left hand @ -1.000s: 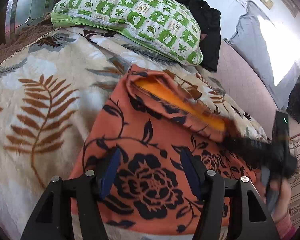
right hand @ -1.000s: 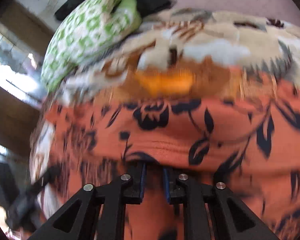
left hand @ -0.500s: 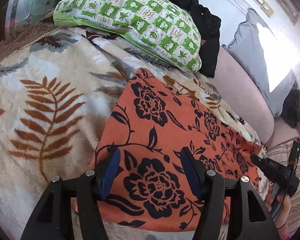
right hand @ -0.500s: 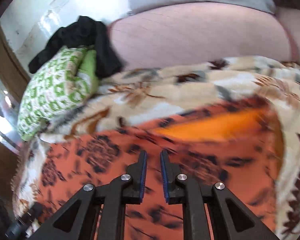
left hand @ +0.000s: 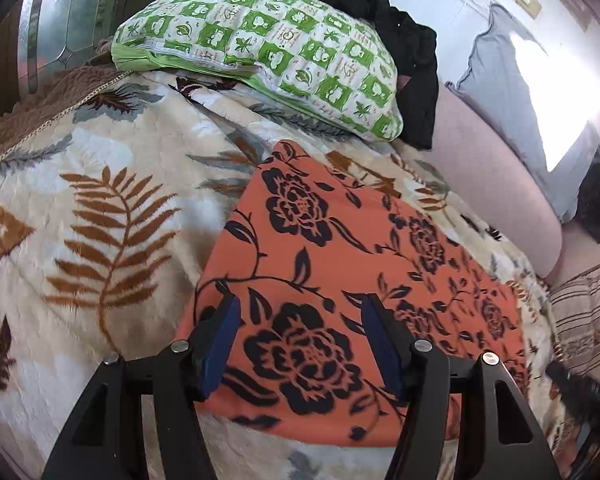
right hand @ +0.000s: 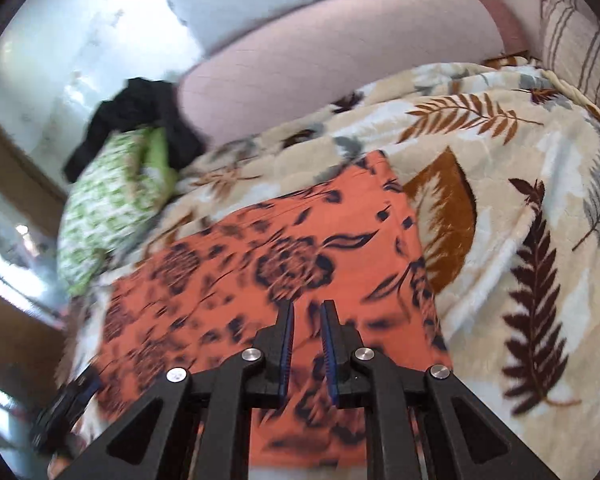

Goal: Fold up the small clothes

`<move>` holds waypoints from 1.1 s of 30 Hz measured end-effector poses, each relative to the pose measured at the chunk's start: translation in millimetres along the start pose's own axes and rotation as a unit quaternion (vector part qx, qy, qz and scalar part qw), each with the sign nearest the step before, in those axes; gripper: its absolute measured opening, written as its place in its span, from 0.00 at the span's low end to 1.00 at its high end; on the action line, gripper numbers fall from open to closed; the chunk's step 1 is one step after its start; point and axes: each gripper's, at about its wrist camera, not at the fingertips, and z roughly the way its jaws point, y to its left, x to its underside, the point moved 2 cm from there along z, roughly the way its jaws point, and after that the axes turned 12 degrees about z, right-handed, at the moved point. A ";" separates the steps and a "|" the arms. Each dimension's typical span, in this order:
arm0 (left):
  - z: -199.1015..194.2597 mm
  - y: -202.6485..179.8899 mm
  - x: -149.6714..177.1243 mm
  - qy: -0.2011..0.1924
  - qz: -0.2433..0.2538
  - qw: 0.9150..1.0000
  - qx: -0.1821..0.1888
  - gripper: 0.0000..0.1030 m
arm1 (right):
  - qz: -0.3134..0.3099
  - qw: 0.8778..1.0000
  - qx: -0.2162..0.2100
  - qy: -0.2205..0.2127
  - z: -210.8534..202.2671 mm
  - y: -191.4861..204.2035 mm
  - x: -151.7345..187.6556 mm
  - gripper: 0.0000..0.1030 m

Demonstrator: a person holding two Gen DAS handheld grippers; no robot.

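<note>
An orange cloth with black flower print (left hand: pixel 340 264) lies flat and folded on a cream blanket with leaf pattern (left hand: pixel 100 208). My left gripper (left hand: pixel 300 312) is open and hovers over the cloth's near left corner, holding nothing. In the right wrist view the same cloth (right hand: pixel 268 264) lies spread below my right gripper (right hand: pixel 306 312). Its jaws stand a narrow gap apart with nothing between them. The view is blurred by motion. The right gripper also shows dark at the left wrist view's lower right edge (left hand: pixel 580 392).
A green-and-white checked pillow (left hand: pixel 260 52) lies at the bed's far end with a black garment (left hand: pixel 400 48) behind it. A pink bolster (left hand: pixel 492 184) and a grey pillow (left hand: pixel 520 100) line the wall side. A striped cushion (right hand: pixel 580 40) lies at the right.
The right gripper carried the cloth's lifted edge across, laid it flat and drew back toward the near edge. The orange underside no longer shows. The left gripper stayed open in place.
</note>
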 end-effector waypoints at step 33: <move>26.9 31.3 66.1 0.021 -0.259 0.956 0.133 0.44 | 0.281 0.947 -0.157 0.017 35.0 -102.9 46.7 0.65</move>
